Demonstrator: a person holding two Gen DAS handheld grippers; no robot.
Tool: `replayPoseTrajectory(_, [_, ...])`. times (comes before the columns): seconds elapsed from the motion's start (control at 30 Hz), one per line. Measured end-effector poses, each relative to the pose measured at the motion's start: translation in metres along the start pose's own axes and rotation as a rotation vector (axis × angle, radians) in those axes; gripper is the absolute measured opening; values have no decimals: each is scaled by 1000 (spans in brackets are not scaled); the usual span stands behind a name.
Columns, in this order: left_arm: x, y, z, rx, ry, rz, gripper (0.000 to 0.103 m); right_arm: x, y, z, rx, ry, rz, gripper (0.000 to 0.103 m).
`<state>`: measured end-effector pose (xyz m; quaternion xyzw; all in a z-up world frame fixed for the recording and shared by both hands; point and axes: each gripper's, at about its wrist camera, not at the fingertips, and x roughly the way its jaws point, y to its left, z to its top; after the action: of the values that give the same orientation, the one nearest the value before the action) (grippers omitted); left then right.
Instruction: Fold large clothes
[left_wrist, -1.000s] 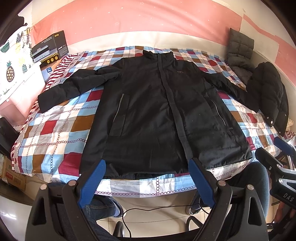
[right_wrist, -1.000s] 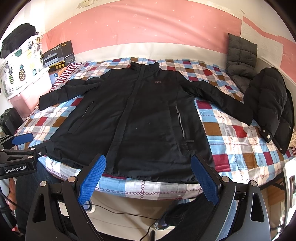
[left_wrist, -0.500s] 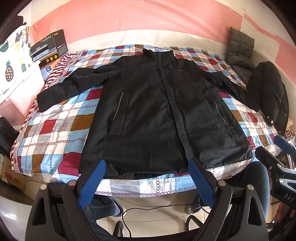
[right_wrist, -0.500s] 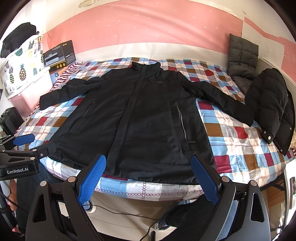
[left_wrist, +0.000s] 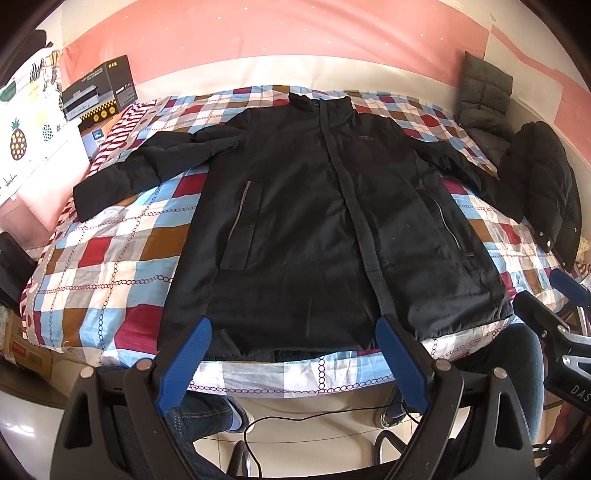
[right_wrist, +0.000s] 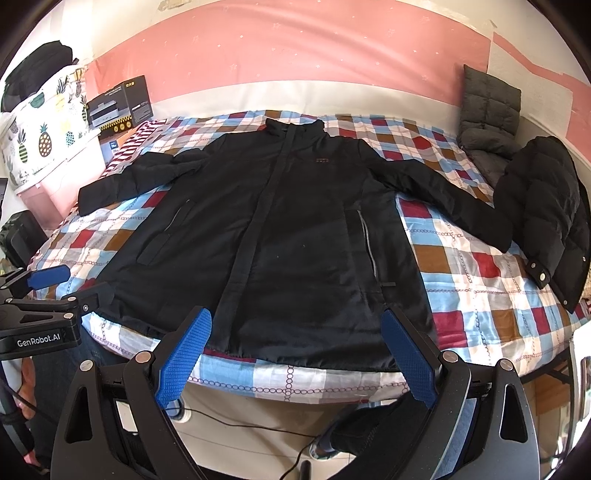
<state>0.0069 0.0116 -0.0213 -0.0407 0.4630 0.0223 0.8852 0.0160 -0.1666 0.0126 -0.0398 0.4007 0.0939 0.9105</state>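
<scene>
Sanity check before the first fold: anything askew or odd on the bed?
Nothing stands out. The black jacket lies flat, front up and closed, on the checked quilt, both sleeves spread out. Its right-side cuff ends beside a second black coat heaped at the bed's edge. Both tongs are open, holding nothing.

The chest logo (right_wrist: 322, 160) on the black jacket (right_wrist: 288, 236) is too small to read. At three o'clock in the left wrist view, the jacket's far sleeve end (left_wrist: 508, 201) disappears behind the puffy black coat (left_wrist: 543, 188). The pineapple-print cover (left_wrist: 22, 122) at nine o'clock is cut off by the picture's edge, and the print on the dark box (left_wrist: 99, 90) at ten o'clock is unreadable.
</scene>
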Motion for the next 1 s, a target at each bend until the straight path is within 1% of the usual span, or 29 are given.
replayPoseTrajectory(0.2, [15,11,9,-19,10,4,92,15,4,12,-21,2,5,94])
replayPoseTrajectory(0.37, [37,34,24,-88,34,-16,92,35,12,29,-48,-3,20,94])
replayPoseTrajectory(0.5, [58,60,40,-167,40,-30,92,59,19,45,-73,2,38,94])
replayPoseTrajectory(0.7, [85,98,66,-223,9,17,92,95,31,66,-106,13,50,94])
replayPoseTrajectory(0.8, [98,122,79,-254,-11,47,89,113,39,77,-132,12,58,93])
replayPoseTrajectory(0.87, [108,139,88,-286,-16,39,89,123,45,83,-148,12,59,93])
replayPoseTrajectory(0.93, [121,157,95,-327,-12,26,85,132,51,90,-170,9,63,93])
replayPoseTrajectory(1.0, [134,176,100,-368,-13,48,81,142,59,98,-191,4,65,93])
